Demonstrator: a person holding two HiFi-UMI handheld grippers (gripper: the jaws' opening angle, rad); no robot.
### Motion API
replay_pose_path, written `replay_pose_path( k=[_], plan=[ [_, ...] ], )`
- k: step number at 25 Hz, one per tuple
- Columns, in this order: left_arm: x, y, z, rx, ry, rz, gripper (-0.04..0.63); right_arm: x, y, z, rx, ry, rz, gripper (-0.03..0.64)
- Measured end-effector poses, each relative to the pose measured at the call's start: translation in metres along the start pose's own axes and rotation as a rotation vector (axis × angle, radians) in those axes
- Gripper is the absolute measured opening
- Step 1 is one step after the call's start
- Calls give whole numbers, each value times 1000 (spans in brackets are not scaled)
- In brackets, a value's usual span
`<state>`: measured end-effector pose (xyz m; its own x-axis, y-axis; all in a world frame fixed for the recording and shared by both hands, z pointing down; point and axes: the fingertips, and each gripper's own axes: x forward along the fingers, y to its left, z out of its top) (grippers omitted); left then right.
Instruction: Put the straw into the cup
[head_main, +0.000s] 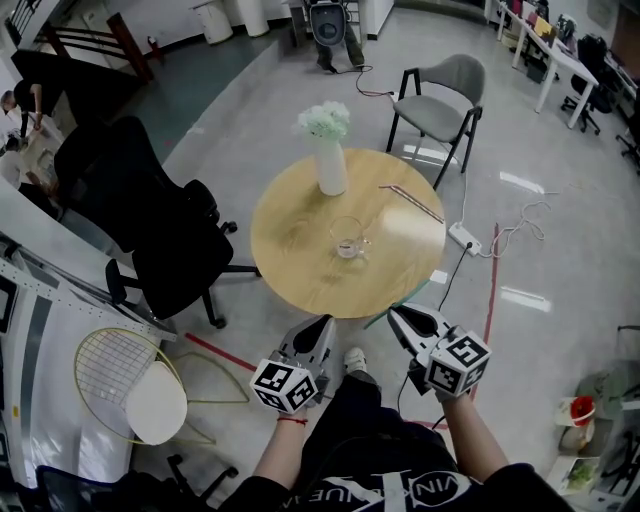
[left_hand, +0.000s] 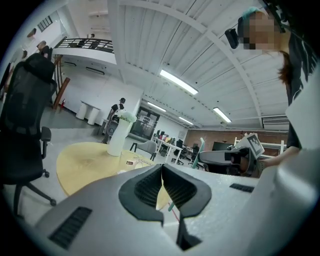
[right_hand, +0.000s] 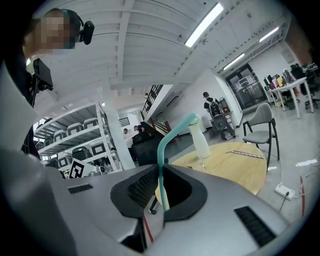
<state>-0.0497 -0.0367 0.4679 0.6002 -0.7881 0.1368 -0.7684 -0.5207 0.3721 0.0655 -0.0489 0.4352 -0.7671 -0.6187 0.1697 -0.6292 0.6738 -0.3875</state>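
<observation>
Round wooden table (head_main: 300, 270) is noted in the middle of an office floor. A teal straw (right_hand: 162, 160) is clamped upright between the nearly closed jaws of the right gripper (right_hand: 161, 172), which is held just off the table's near edge. A glass cup (head_main: 348, 238) is found at the table's centre, well apart from the straw. The left gripper (left_hand: 162, 167) is observed with jaws together and nothing held. A white vase (head_main: 331, 165) is placed behind the cup.
</observation>
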Motion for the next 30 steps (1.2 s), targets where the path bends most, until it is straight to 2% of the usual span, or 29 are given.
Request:
replay_pose_path(
  k=[9, 17, 30],
  plan=[
    [42, 28, 9, -14, 15, -10, 14, 40, -21, 16, -15, 27, 37, 28],
    [71, 59, 27, -21, 9, 1, 14, 82, -41, 49, -38, 23, 68, 28],
    [123, 111, 44, -40, 40, -18, 14, 145, -68, 110, -18, -69, 99, 28]
  ],
)
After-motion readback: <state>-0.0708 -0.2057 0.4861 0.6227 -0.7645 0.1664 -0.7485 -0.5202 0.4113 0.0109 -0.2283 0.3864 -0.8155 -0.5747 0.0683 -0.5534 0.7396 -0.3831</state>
